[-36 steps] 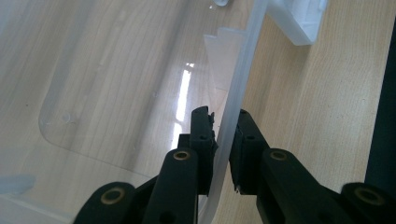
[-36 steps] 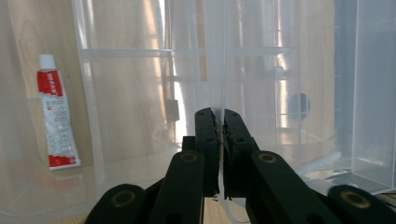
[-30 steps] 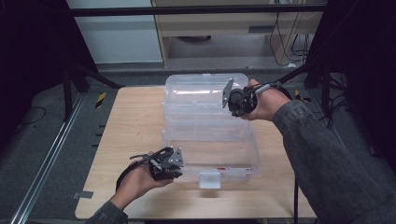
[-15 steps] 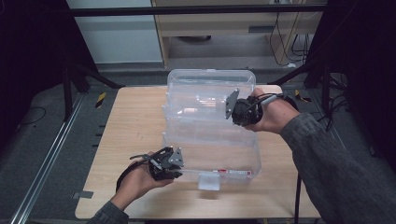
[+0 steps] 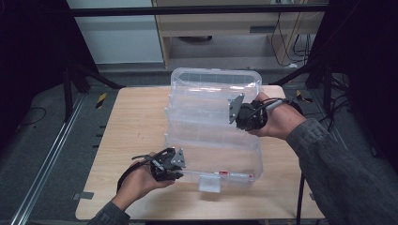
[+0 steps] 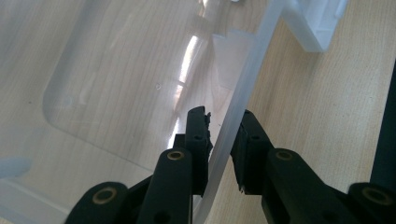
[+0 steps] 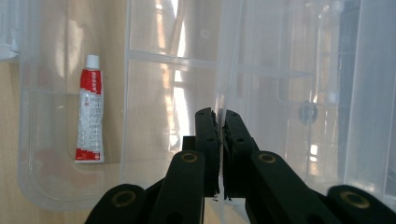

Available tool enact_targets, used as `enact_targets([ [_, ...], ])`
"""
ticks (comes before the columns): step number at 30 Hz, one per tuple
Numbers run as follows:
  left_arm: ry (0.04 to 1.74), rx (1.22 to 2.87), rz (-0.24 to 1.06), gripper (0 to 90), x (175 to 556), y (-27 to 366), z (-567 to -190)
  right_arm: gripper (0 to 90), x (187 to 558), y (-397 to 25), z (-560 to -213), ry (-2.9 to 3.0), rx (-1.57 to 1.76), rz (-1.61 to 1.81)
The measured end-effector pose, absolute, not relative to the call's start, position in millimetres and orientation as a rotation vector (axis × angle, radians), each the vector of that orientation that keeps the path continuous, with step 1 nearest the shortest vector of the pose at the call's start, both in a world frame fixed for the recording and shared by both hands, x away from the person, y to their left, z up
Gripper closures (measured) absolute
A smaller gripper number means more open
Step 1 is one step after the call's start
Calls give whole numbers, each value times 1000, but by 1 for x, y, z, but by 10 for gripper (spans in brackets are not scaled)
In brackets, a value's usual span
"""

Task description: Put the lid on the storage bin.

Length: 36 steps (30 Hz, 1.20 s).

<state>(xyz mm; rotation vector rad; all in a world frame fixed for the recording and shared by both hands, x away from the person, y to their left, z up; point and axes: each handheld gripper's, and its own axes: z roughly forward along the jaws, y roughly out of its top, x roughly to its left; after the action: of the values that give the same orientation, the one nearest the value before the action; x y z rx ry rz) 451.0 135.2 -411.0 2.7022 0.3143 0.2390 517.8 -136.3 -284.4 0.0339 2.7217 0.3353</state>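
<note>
Lowered since a second ago, the clear plastic lid tilts over the transparent storage box on the wooden table. Right gripper pinches the lid; left gripper straddles the box rim, jaws slightly parted. A red-and-white tube lies inside.

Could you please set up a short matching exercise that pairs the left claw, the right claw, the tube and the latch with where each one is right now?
Things:
1. left claw
2. right claw
3. red-and-white tube
4. latch

Places or states:
A. lying flat inside the clear box
B. pinching the raised lid
C. astride the box's rim
D. on the box's near front wall

Pairs: 1-C, 2-B, 3-A, 4-D
</note>
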Motion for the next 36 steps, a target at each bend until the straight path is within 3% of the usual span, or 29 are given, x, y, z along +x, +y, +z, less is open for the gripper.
enact_targets([
  [16,268,2724,260,827,459,125,-409,874,556,-115,-280,2731,20,253],
  [36,311,2721,231,816,458,126,-410,887,519,-121,-283,2687,-48,336],
])
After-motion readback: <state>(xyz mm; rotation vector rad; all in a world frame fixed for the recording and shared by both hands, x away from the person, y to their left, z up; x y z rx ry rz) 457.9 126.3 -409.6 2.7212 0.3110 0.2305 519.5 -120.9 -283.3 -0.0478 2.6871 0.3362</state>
